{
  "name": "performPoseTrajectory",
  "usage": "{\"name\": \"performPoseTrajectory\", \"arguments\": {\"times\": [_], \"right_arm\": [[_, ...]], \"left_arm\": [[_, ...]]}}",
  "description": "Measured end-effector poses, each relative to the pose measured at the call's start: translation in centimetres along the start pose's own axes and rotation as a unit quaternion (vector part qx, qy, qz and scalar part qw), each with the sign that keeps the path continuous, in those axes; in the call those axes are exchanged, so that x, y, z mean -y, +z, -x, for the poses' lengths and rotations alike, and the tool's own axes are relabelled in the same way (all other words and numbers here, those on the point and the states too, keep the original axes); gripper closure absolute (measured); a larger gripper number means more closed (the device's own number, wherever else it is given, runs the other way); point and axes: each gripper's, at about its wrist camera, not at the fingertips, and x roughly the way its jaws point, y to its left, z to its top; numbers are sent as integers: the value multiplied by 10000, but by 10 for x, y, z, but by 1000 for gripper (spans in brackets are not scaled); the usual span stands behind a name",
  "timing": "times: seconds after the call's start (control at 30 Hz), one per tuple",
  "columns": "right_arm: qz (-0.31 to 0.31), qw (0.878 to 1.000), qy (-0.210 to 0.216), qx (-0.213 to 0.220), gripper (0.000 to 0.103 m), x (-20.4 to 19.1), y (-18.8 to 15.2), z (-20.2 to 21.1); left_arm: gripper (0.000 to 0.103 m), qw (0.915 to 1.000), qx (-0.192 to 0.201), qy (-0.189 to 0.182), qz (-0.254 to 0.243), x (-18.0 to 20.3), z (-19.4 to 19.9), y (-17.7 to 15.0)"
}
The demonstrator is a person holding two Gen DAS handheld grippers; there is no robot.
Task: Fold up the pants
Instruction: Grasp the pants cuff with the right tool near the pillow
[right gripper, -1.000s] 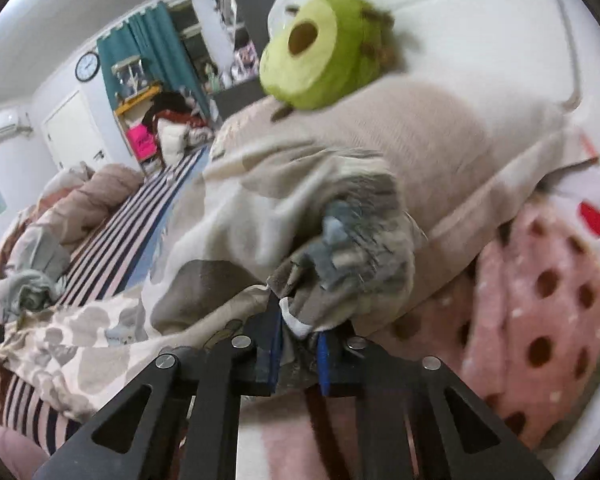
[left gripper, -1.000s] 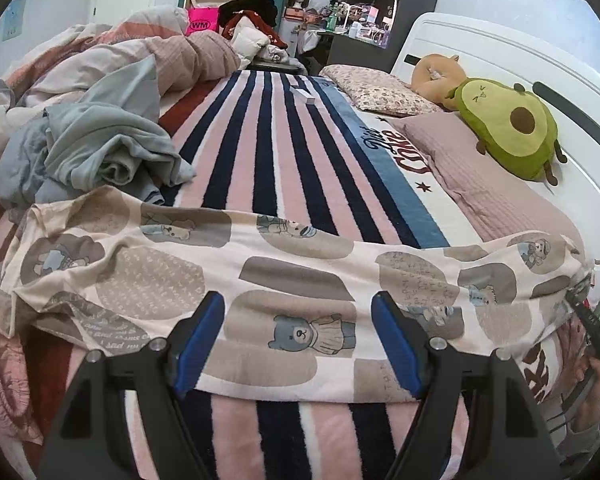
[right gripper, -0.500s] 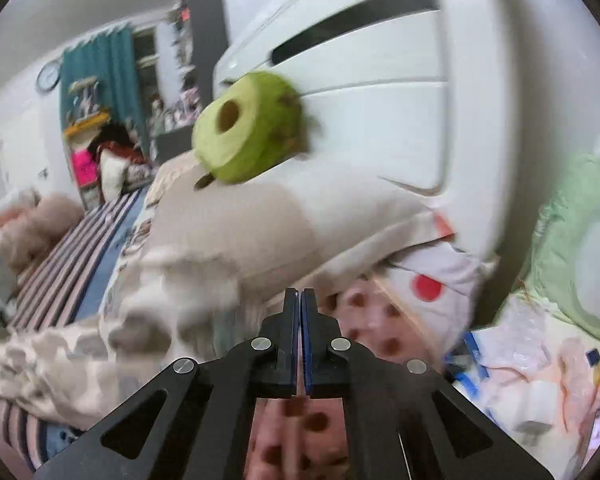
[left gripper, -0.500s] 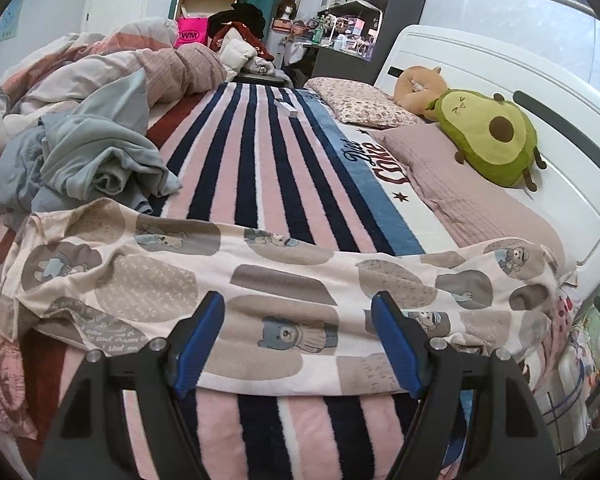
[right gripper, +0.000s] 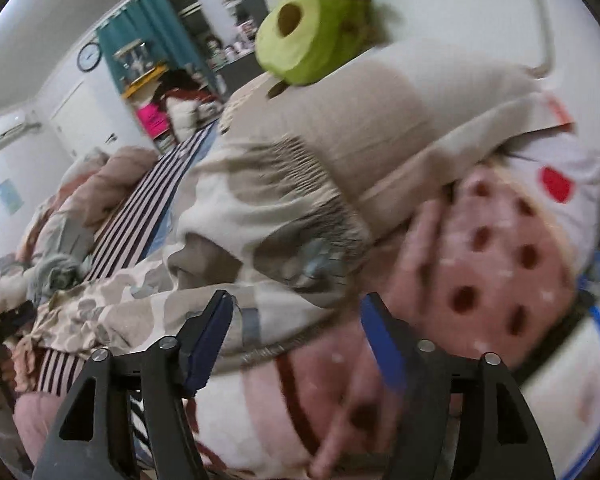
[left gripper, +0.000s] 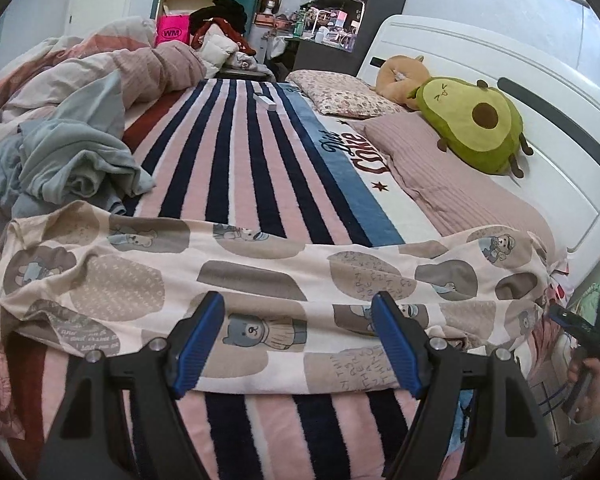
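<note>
A: Right, pants (left gripper: 260,280) lie spread crosswise over the striped blanket (left gripper: 236,152), waistband end by the pink pillow (left gripper: 452,184), cuffs toward the blue-grey heap of clothes (left gripper: 60,168).

B: Left gripper (left gripper: 296,340)?

A: Hovers above the near edge, mid-leg. Jaws wide apart, nothing between the pads, no cloth touched.

B: Right gripper (right gripper: 296,340)?

A: Jaws have just been opening; they stand apart now and hold nothing. The gathered waistband (right gripper: 300,200) sits just ahead of the fingertips, not pinched. View is smeared, so contact at the very tips is hard to read.

B: Step in hand, by your reading?

A: Probably taking fresh grips for a fold. Best done by lowering each gripper onto an edge, catching both layers and not the blanket pile beneath. Keep the two grips level so the crease runs straight.

B: Risks?

A: Avocado plush (left gripper: 476,124) and pillow crowd the waistband end; cloth could snag there.
</note>
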Motion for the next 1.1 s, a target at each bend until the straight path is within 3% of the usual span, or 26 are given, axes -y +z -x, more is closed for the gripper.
{"name": "performPoseTrajectory", "arguments": {"times": [0.2, 0.23, 0.27, 0.3, 0.33, 0.37, 0.53, 0.8, 1.0, 1.1], "right_arm": [[39, 9997, 51, -250, 28, 2, 6, -48], [67, 9996, 144, -236, 32, -3, 6, -48], [108, 9994, 221, -240, 37, -7, 7, -50], [151, 9993, 269, -219, 59, -11, 7, -50], [178, 9993, 258, -215, 88, -15, 8, -51], [217, 9992, 273, -208, 93, -18, 9, -51], [420, 9979, -65, 489, 97, -37, 13, -25], [385, 9930, -502, 1001, 100, -46, 25, 23], [361, 9856, -1266, 1057, 103, -24, 33, 63], [103, 9943, -783, 719, 100, -5, 35, 68]], "left_arm": [[31, 9999, -68, 120, 74, -5, -7, 0], [31, 9998, -79, 137, 85, -6, -8, 0], [31, 9998, -90, 150, 100, -7, -8, 0], [31, 9998, -97, 155, 112, -8, -9, 0], [31, 9998, -99, 157, 123, -9, -9, -1], [31, 9997, -95, 159, 131, -9, -9, -1], [31, 9998, -60, 142, 110, -8, -6, -1], [31, 9998, 68, 97, 145, -15, 5, 1], [31, 9996, 132, 4, 262, -23, 9, -2], [31, 9994, 117, -52, 327, -27, 7, -5]]}}
